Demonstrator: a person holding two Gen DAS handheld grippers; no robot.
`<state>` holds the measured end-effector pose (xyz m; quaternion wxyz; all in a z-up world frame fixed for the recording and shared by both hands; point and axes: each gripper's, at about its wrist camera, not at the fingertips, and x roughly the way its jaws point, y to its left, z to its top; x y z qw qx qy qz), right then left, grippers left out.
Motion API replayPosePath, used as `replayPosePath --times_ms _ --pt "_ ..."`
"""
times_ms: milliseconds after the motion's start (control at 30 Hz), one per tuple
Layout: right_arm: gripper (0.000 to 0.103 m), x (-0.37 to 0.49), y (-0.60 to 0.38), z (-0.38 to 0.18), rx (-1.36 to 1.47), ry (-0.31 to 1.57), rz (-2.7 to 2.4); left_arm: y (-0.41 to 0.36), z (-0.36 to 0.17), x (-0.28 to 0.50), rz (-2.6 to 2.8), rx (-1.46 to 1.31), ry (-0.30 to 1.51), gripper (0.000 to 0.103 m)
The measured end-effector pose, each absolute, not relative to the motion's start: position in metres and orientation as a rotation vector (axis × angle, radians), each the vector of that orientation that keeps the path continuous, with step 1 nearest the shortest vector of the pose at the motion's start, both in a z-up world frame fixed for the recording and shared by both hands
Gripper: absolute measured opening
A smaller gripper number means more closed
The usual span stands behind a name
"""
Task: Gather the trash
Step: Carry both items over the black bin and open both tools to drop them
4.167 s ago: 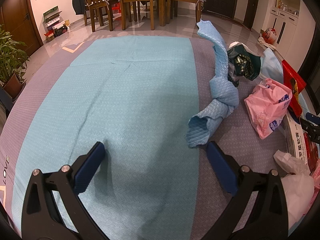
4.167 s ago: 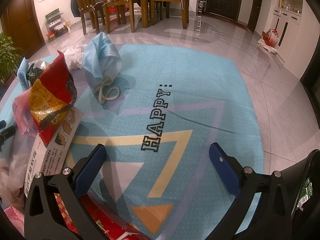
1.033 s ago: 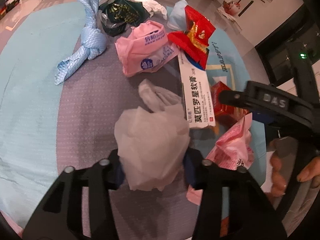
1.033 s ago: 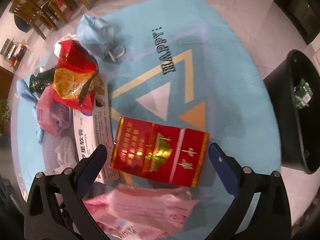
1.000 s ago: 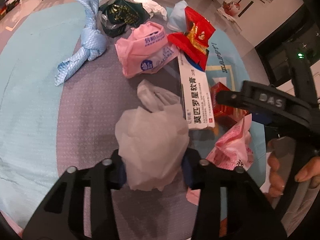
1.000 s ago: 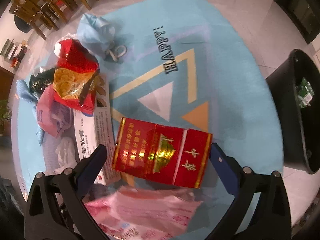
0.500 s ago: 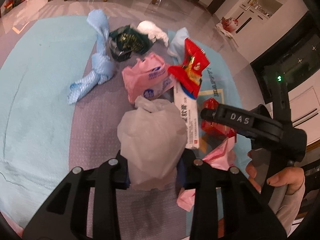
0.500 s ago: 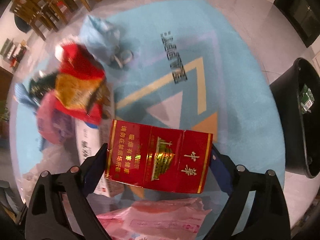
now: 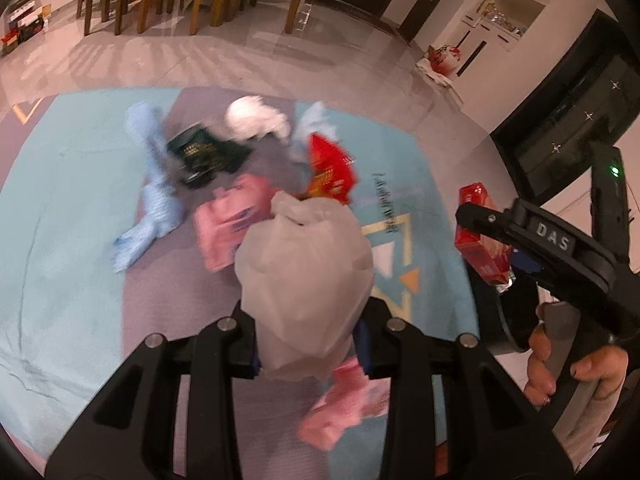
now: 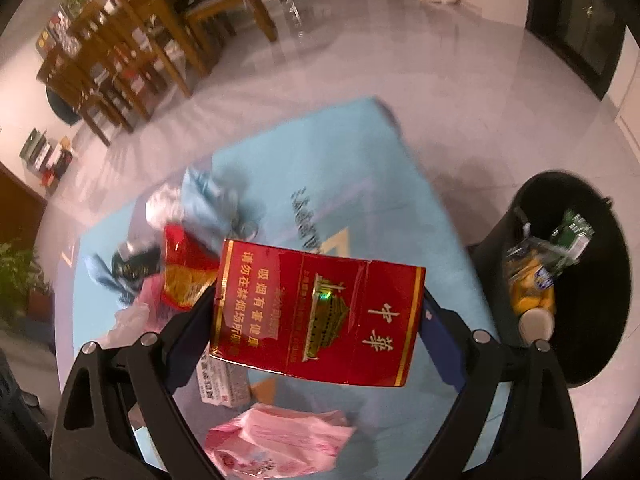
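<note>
Your left gripper (image 9: 308, 354) is clamped narrow on a white knotted plastic bag (image 9: 304, 276), lifted clear of the blue rug (image 9: 60, 240). Your right gripper (image 10: 316, 320) grips a red cigarette carton (image 10: 316, 314) across its width, jaws wide. The black trash bin (image 10: 600, 280) stands just off the rug's right edge, mouth open, bare tile beyond; remaining wrappers crowd the rug's middle

The crumpled white plastic bag (image 9: 304, 280) hides the left gripper's pads. Litter on the round blue rug (image 9: 72, 240) is all motion-smeared, and the rug's lettering is unreadable.
</note>
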<state>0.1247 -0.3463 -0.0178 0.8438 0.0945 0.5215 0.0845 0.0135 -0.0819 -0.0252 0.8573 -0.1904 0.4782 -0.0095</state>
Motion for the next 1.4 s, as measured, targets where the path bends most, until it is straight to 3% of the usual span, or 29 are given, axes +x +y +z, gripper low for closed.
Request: replayPosePath --times_ms 400,1000,1100,1167,1233,1333,1400 --pt "0.092 0.125 -0.447 0.011 0.362 0.993 0.063 -0.212 -0.005 0.062 -0.167 -0.256 0.982 0.035" --pt "0.092 0.111 -0.599 -0.017 0.568 0.995 -0.234 -0.392 -0.05 0.114 -0.432 -0.116 1.105 0.037" --pt "0.092 0.111 -0.611 -0.029 0.622 1.018 -0.257 -0.41 -0.054 0.119 -0.475 -0.098 1.107 0.048" --pt "0.093 0.111 -0.619 -0.036 0.673 1.033 -0.253 -0.416 -0.055 0.122 -0.464 -0.083 1.094 0.075" --pt "0.1 0.112 -0.623 -0.037 0.697 1.032 -0.235 -0.419 -0.05 0.122 -0.479 -0.095 1.077 0.082" --pt "0.1 0.11 -0.624 -0.033 0.709 1.013 -0.233 -0.409 -0.042 0.118 -0.502 -0.117 1.057 0.093" --pt "0.1 0.108 -0.621 -0.029 0.725 0.991 -0.223 -0.399 -0.036 0.115 -0.475 -0.107 1.034 0.095"
